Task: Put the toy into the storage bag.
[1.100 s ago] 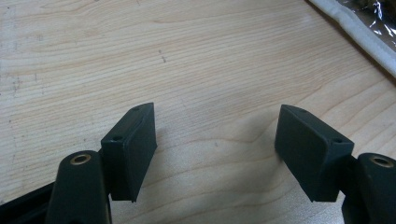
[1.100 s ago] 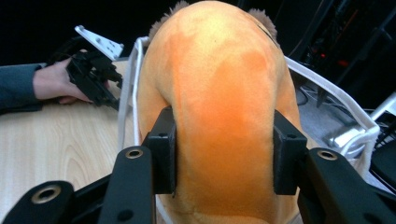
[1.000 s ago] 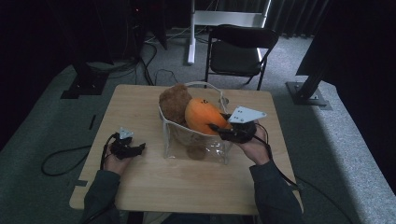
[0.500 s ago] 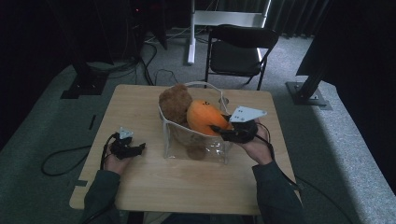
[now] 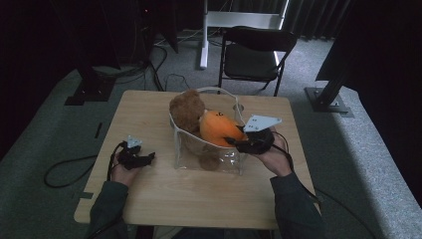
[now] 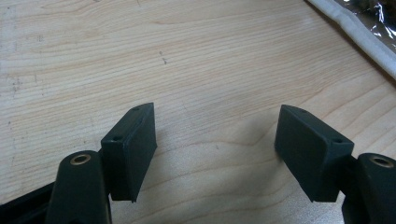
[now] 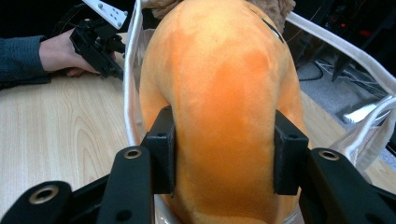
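Observation:
A clear bag with white trim [image 5: 209, 160] stands in the middle of the wooden table [image 5: 199, 199]. In it sit a brown plush toy [image 5: 186, 108] and an orange plush toy [image 5: 219, 128]. My right gripper [image 5: 234, 141] reaches in from the right, over the bag's rim. In the right gripper view its jaws press into both sides of the orange plush [image 7: 224, 84], squeezing it at the right gripper [image 7: 224, 154]. My left gripper [image 5: 149, 158] rests on the table left of the bag. In the left gripper view the left gripper [image 6: 215, 140] stands open over bare wood.
The bag's white edge [image 6: 355, 37] lies just ahead and to the right of the left jaws. A black folding chair [image 5: 254, 55] stands behind the table. Stand bases [image 5: 328, 99] and cables [image 5: 64, 174] lie on the floor around it.

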Motion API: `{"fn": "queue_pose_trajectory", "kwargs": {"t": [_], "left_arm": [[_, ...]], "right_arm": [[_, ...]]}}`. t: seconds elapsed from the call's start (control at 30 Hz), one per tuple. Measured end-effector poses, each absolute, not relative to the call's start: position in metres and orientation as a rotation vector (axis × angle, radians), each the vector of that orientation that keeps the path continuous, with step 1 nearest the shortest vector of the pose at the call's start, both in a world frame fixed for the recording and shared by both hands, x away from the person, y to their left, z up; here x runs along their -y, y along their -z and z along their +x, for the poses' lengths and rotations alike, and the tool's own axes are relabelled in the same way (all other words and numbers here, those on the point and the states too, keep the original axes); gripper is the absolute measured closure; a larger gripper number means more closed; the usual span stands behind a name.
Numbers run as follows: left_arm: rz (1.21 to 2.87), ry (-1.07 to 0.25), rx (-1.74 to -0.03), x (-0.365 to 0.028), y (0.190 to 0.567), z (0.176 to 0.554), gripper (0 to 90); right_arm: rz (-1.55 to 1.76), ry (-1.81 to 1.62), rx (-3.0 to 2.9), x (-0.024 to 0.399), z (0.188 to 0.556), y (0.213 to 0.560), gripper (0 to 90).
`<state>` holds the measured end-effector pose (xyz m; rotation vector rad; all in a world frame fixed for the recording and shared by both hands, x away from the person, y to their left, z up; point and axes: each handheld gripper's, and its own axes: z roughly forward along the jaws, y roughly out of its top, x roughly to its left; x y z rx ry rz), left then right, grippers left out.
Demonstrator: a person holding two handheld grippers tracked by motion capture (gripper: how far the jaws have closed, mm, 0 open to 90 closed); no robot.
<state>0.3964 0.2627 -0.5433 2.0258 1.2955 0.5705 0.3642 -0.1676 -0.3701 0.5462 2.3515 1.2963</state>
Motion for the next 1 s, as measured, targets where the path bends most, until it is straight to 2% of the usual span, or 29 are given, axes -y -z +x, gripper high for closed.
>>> {"fn": "queue_pose_trajectory", "kwargs": {"t": [0.17, 0.47, 0.77, 0.9, 1.0], "left_arm": [[2.028, -0.572, -1.295, -0.263, 0.543, 0.396, 30.0], [2.027, -0.571, -1.294, -0.263, 0.543, 0.397, 30.0], [2.029, -0.571, -1.294, -0.263, 0.543, 0.397, 30.0], [2.03, -0.57, -1.293, -0.263, 0.543, 0.397, 30.0], [2.03, -0.57, -1.293, -0.263, 0.543, 0.397, 30.0]], "right_arm": [[0.546, -1.282, -2.369, 0.167, 0.365, 0.372, 51.9], [0.547, -1.313, -2.378, 0.159, 0.372, 0.369, 30.2], [0.578, -1.399, -2.366, 0.155, 0.38, 0.364, 21.8], [0.579, -1.409, -2.359, 0.151, 0.383, 0.36, 20.7], [0.579, -1.385, -2.365, 0.145, 0.385, 0.359, 25.7]]}}
